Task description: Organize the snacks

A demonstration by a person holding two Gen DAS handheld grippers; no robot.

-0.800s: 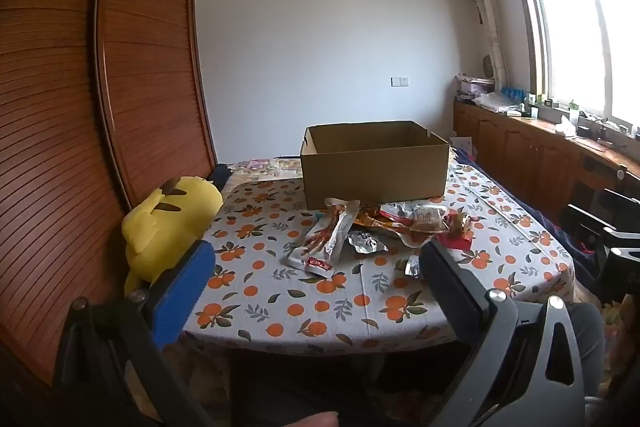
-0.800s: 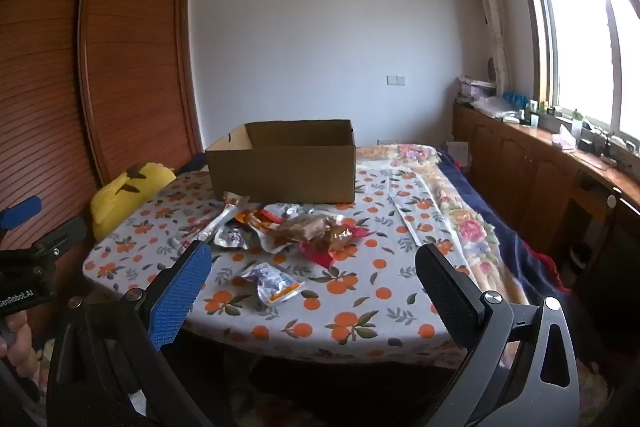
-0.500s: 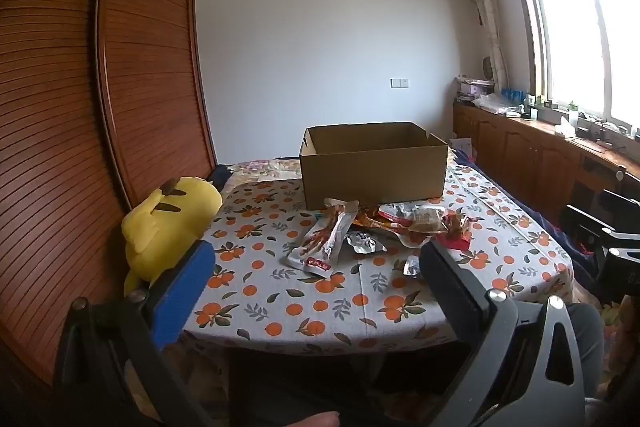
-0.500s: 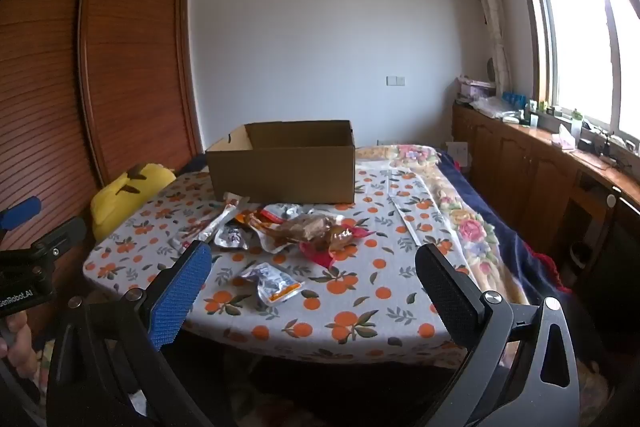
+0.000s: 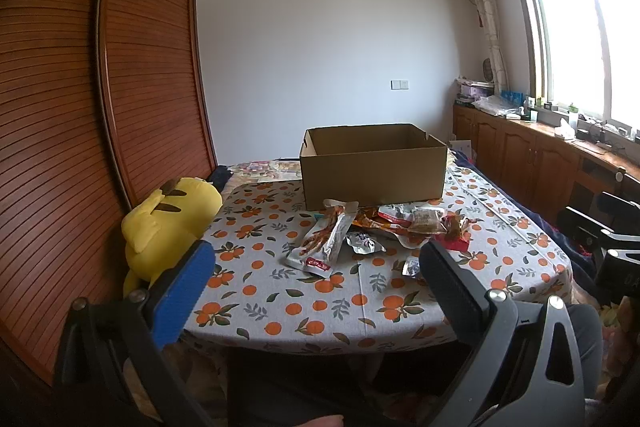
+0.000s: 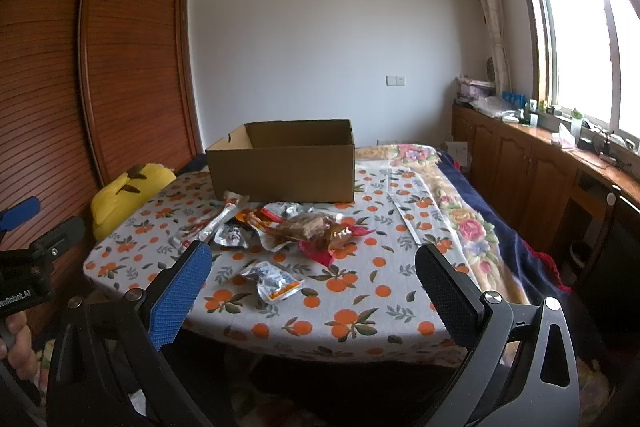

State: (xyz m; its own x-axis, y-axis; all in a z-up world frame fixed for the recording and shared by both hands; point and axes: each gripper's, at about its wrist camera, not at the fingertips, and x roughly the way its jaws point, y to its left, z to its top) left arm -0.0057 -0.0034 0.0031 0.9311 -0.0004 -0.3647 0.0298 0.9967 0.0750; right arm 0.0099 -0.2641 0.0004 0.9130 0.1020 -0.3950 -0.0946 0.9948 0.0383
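An open cardboard box [image 5: 374, 163] stands on a table with an orange-print cloth [image 5: 280, 291]; it also shows in the right wrist view [image 6: 284, 163]. Several snack packets lie in a heap in front of it [image 5: 412, 223] [image 6: 304, 227]. A long silver packet [image 5: 326, 241] lies at the left of the heap. A small silver packet [image 6: 272, 279] lies nearest the front edge. My left gripper [image 5: 316, 279] is open and empty, held before the table's near edge. My right gripper [image 6: 312, 279] is open and empty, also short of the table.
A yellow plush toy [image 5: 168, 223] sits at the table's left edge against a wooden slatted wardrobe [image 5: 80, 107]. A floral blanket [image 6: 460, 219] covers the table's right side. Wooden cabinets [image 6: 520, 163] run under the window at right.
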